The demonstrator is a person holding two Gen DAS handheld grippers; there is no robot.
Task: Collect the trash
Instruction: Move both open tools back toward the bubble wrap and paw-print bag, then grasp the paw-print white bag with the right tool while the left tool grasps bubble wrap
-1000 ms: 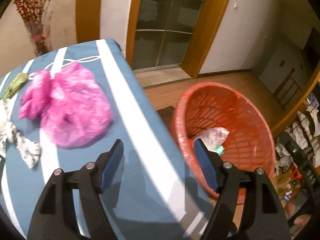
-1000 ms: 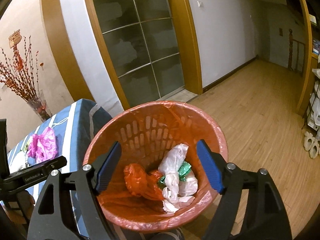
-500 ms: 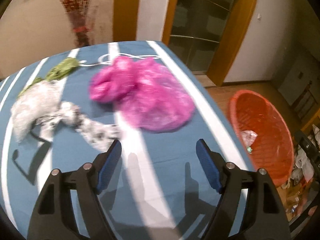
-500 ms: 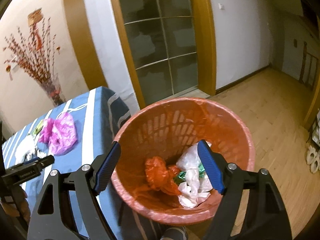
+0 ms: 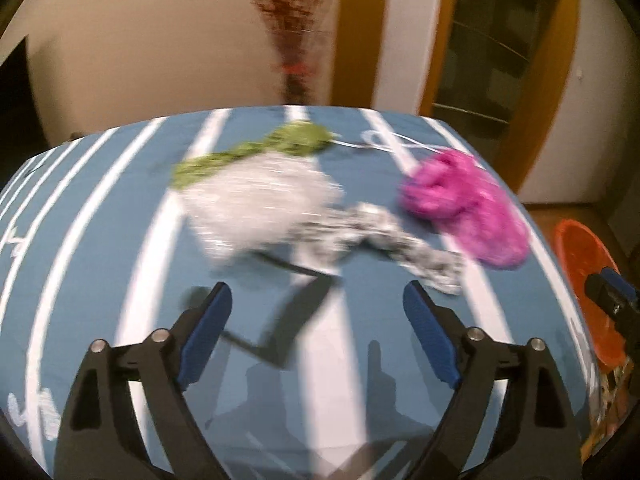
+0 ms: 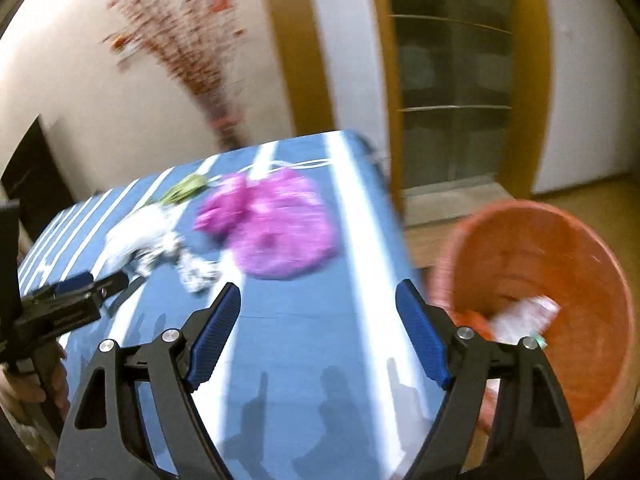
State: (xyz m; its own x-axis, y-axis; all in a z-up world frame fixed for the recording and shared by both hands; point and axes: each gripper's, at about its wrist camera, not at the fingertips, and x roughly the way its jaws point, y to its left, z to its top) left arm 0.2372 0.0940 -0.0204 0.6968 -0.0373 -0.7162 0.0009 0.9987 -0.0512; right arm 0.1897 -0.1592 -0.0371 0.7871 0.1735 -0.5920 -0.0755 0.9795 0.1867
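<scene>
On the blue, white-striped table (image 5: 100,272) lie a pink plastic bag (image 5: 464,204) at the right, a clear crumpled bag (image 5: 260,200) in the middle, a green bag (image 5: 248,152) behind it and a patterned wrapper (image 5: 404,244). My left gripper (image 5: 316,312) hovers over the table just short of the clear bag, its jaws opening with nothing between them. My right gripper (image 6: 318,316) is open and empty above the table's right part, the pink bag (image 6: 276,228) ahead of it. The orange basket (image 6: 568,240) stands on the floor at the right, with trash (image 6: 520,316) inside.
A vase of red branches (image 5: 296,28) stands by the wall behind the table. A glass door with a wooden frame (image 6: 452,80) is at the back right. The left gripper's body (image 6: 60,308) and a hand show at the left edge of the right wrist view.
Both grippers have swung left from the basket to the table. The clear and green bags have come into the left view, and the left jaws stand wider.
</scene>
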